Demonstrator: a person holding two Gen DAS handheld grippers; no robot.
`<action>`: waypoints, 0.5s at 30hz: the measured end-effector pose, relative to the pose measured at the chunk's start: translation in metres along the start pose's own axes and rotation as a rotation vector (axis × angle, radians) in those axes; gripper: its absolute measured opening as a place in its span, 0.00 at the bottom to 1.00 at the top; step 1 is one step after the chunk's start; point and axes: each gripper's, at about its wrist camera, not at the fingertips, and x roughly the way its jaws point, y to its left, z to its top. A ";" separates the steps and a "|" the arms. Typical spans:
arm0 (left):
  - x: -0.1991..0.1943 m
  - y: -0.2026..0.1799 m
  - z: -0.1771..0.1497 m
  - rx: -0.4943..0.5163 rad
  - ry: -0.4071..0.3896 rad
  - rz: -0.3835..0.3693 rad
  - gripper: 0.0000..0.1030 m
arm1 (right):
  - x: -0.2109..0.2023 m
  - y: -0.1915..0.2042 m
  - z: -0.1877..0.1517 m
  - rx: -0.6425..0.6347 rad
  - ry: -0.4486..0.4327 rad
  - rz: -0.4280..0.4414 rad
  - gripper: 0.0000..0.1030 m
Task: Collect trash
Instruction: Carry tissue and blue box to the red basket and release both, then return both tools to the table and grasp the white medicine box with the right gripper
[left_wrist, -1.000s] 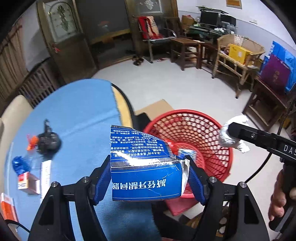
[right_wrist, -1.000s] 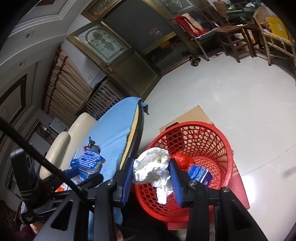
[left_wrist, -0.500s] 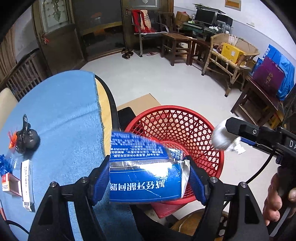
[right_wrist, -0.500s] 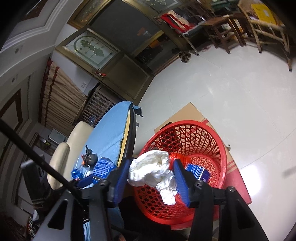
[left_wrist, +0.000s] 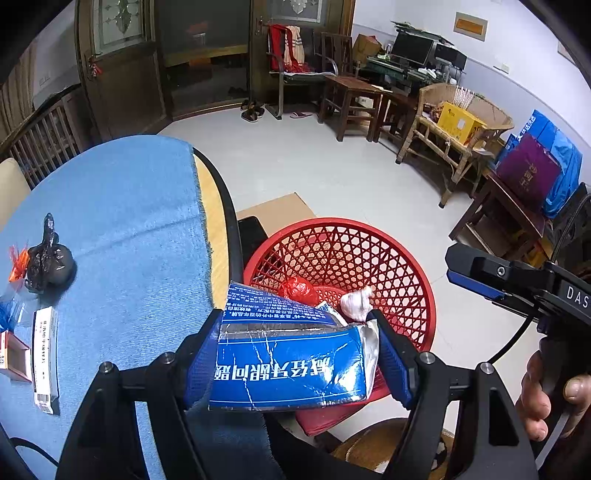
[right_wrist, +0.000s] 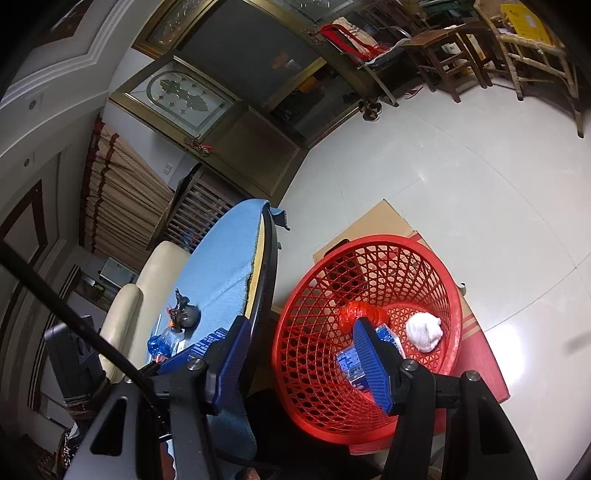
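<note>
My left gripper (left_wrist: 295, 354) is shut on a crushed blue carton (left_wrist: 288, 365), held at the table edge just beside the red basket (left_wrist: 402, 254). My right gripper (right_wrist: 299, 365) is open and empty above the red basket (right_wrist: 454, 295). A white tissue wad (right_wrist: 424, 331) lies inside the basket with a red wrapper (right_wrist: 356, 314) and a small blue box (right_wrist: 349, 363). The tissue (left_wrist: 356, 302) and red wrapper (left_wrist: 299, 290) also show in the left wrist view. The right gripper's body (left_wrist: 517, 280) shows at the right of the left wrist view.
On the blue cloth of the round table (left_wrist: 122, 206) lie a black knotted bag (left_wrist: 48, 258), a white box (left_wrist: 44, 354), a red-and-white box (left_wrist: 11, 354) and a blue wrapper (left_wrist: 5, 317). Cardboard (left_wrist: 277, 208) lies under the basket. Chairs and furniture stand along the far wall.
My right gripper opened and the white tissue dropped into the red basket. My left gripper with the blue carton shifted slightly toward the basket.
</note>
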 end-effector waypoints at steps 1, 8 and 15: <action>-0.002 0.002 0.000 -0.005 -0.003 -0.001 0.75 | -0.001 0.001 0.000 -0.002 -0.001 0.000 0.60; -0.022 0.015 -0.003 -0.036 -0.044 0.016 0.75 | -0.002 0.008 0.001 -0.014 -0.006 0.004 0.60; -0.045 0.038 -0.019 -0.061 -0.071 0.088 0.75 | 0.000 0.015 0.001 -0.036 -0.002 0.005 0.60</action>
